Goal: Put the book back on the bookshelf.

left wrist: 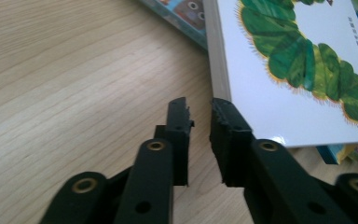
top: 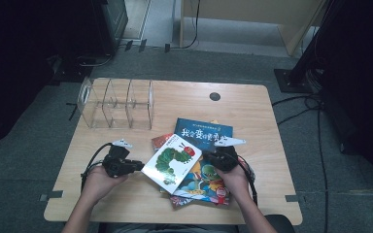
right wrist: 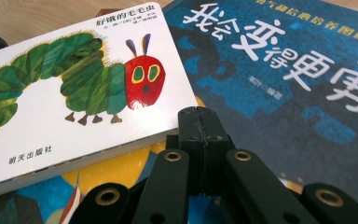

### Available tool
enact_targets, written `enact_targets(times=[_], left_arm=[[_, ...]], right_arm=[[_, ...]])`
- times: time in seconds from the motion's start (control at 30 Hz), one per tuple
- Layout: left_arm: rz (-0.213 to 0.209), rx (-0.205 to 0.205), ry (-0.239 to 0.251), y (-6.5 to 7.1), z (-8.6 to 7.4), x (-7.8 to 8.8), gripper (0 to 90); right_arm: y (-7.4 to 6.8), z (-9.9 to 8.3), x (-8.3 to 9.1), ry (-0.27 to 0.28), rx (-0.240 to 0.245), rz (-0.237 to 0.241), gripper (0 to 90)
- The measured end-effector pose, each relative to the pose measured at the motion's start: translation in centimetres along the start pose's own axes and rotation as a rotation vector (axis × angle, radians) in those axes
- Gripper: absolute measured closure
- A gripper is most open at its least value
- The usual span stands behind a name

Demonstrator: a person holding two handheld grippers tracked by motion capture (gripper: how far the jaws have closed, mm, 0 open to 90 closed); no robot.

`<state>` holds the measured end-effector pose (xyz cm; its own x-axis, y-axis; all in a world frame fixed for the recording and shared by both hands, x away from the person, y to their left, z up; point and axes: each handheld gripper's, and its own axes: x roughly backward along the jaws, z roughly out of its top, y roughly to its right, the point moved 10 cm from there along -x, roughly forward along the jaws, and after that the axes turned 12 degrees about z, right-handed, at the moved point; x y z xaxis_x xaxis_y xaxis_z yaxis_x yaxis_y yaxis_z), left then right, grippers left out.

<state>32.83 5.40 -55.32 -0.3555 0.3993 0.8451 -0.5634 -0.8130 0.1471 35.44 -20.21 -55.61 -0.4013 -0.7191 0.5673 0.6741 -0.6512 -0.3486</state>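
- White-covered caterpillar book lies on top of a loose pile of picture books near the middle of the bench's near edge, turned at an angle to that edge.
- Its cover shows a green caterpillar with a red head; in the right gripper view the book overlaps a dark blue book with large white characters.
- In the high view that dark blue book sits just behind the pile, toward the bench's middle.
- A colourful book lies under the caterpillar book, poking out toward the near edge, and a red-edged book shows at the pile's far left corner.
- The left gripper is held level just beside the caterpillar book's left edge.
- In the left gripper view its fingers stand a narrow gap apart with nothing between them; one fingertip sits right at the book's thick page edge, and I cannot tell whether it touches.
- The right gripper rests at the right side of the pile, over the colourful book.
- In the right gripper view its fingers are pressed together, empty, pointing at the seam between the caterpillar book and the blue one.
- A clear plastic divider rack stands upright near the far left corner of the wooden bench, well apart from the books.
- A round dark cable hole sits near the far edge.
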Motion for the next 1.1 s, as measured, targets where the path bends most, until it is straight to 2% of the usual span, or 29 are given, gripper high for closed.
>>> enact_targets(times=[0.13,0.17,0.2,0.27,0.3,0.33,0.5,0.53,0.67,0.77,0.87,1.0,1.1], left_arm=[[0.009,0.02,0.028,-0.5,0.4,0.4,63.7],[-0.007,0.03,0.043,-0.6,0.8,0.7,63.7],[-0.043,0.044,0.061,-0.6,1.2,1.0,56.4],[-0.045,0.044,0.073,-0.6,1.4,1.0,50.1],[-0.041,0.042,0.083,-0.6,1.6,1.0,50.1],[-0.034,0.02,0.084,-0.3,1.9,0.9,43.4],[-0.058,0.013,0.074,0.5,2.5,0.2,33.2],[-0.072,0.011,0.07,0.9,2.8,-0.1,31.8],[-0.063,-0.004,0.052,1.4,3.2,-0.7,27.5],[-0.071,-0.006,0.044,1.7,3.4,-1.1,25.7],[-0.086,-0.009,0.034,2.0,3.5,-1.4,25.8],[-0.098,-0.036,0.004,2.7,3.5,-2.1,28.0],[-0.1,-0.044,-0.007,3.0,3.4,-2.2,28.7]], right_arm=[[0.0,0.2,-0.2,0.003,0.005,0.001,90.0],[0.0,0.2,-0.2,0.003,0.011,-0.004,90.0],[-0.1,0.1,-0.1,-0.002,0.017,-0.007,90.0],[-0.2,0.1,0.1,-0.004,0.019,-0.009,90.0],[-0.2,0.1,0.1,-0.004,0.019,-0.009,90.0],[-0.5,0.0,0.2,-0.007,0.016,-0.005,90.0],[-1.6,-0.7,0.3,-0.015,0.027,0.007,90.0],[-1.8,-0.8,0.2,-0.016,0.034,0.011,90.0],[-2.8,-1.3,0.0,-0.018,0.043,0.022,90.0],[-3.4,-1.5,-0.1,-0.015,0.051,0.03,90.0],[-3.5,-1.7,0.0,-0.017,0.054,0.032,90.0],[-4.2,-2.2,0.2,-0.024,0.048,0.047,90.0],[-4.7,-2.3,0.1,-0.028,0.063,0.055,90.0]])
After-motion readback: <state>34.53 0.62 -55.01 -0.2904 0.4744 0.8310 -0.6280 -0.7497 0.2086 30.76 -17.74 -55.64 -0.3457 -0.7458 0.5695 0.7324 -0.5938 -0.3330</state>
